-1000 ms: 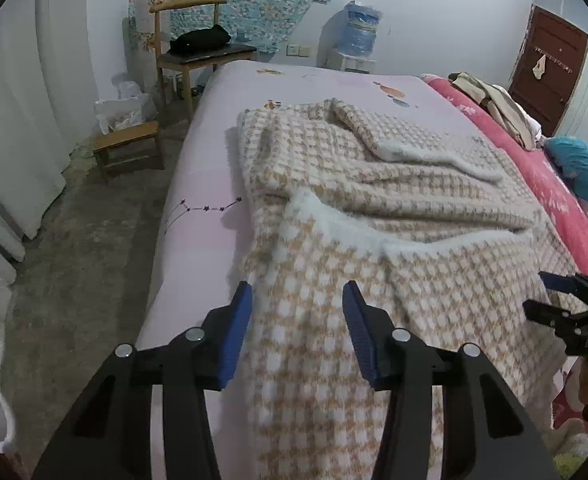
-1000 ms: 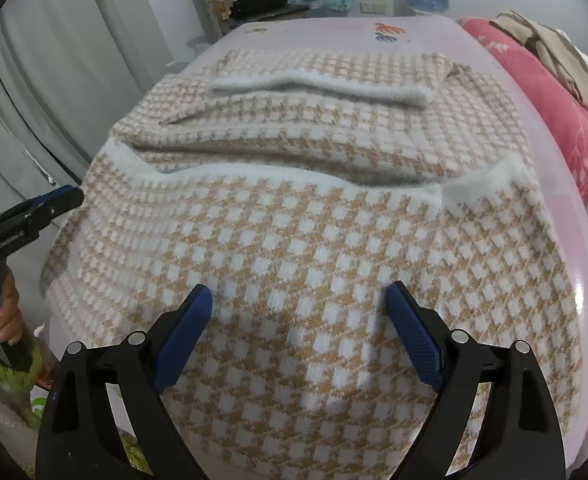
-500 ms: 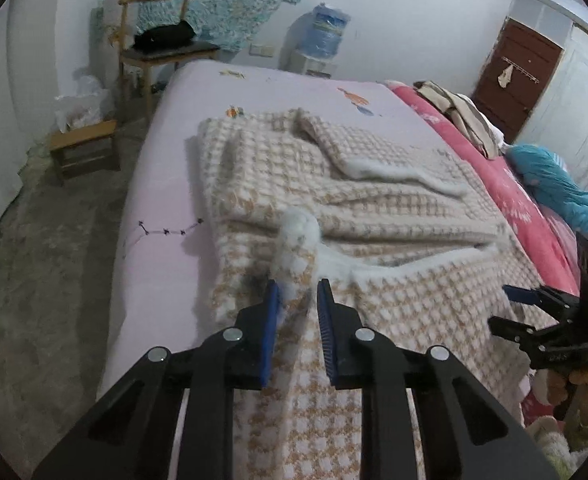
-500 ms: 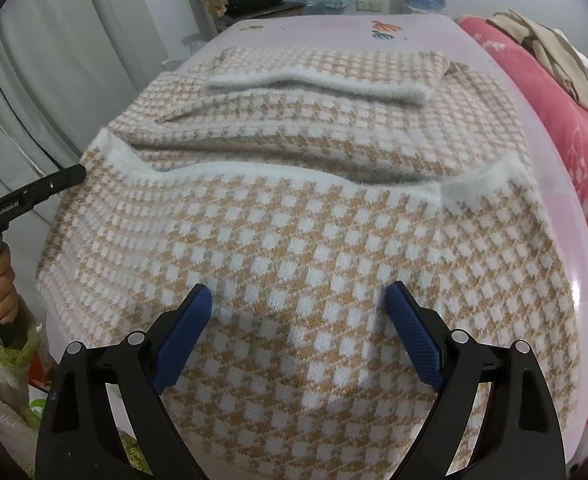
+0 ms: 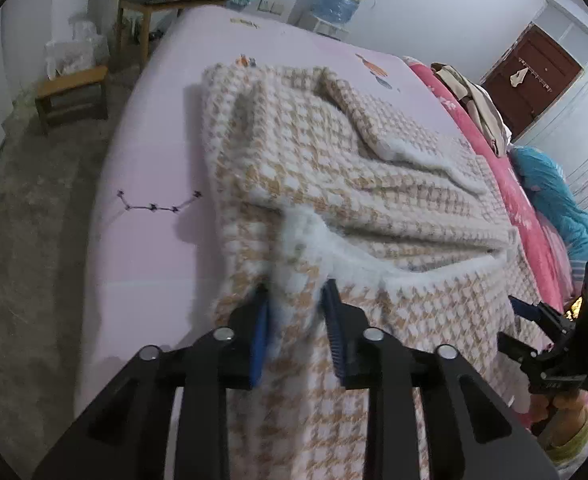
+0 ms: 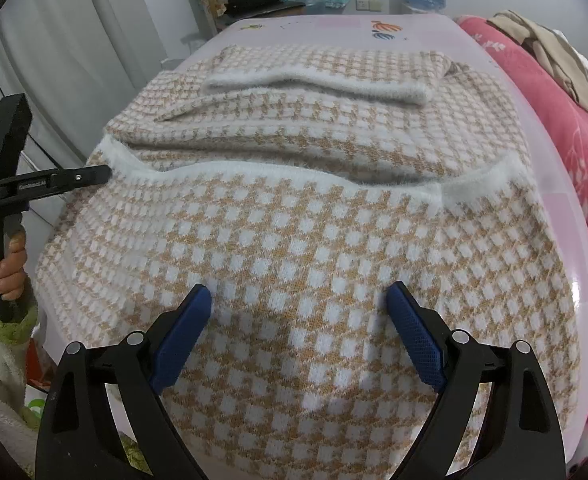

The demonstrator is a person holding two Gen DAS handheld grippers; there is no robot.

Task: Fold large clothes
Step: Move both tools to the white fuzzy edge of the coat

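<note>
The left tongs (image 5: 296, 304) pinch the white fuzzy hem corner of the tan-and-white checked sweater (image 6: 314, 216), bunching a raised fold between their blue pads. The sweater lies spread over the pink bed (image 5: 149, 208), stretching ahead of both tongs. The right tongs (image 6: 298, 300) hover spread wide above its lower body, gripping nothing.

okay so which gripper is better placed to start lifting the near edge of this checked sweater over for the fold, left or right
Left. The left gripper is already pinched on the sweater at its fluffy white hem corner. The right gripper hangs wide open above the checked middle, gripping nothing.
</note>
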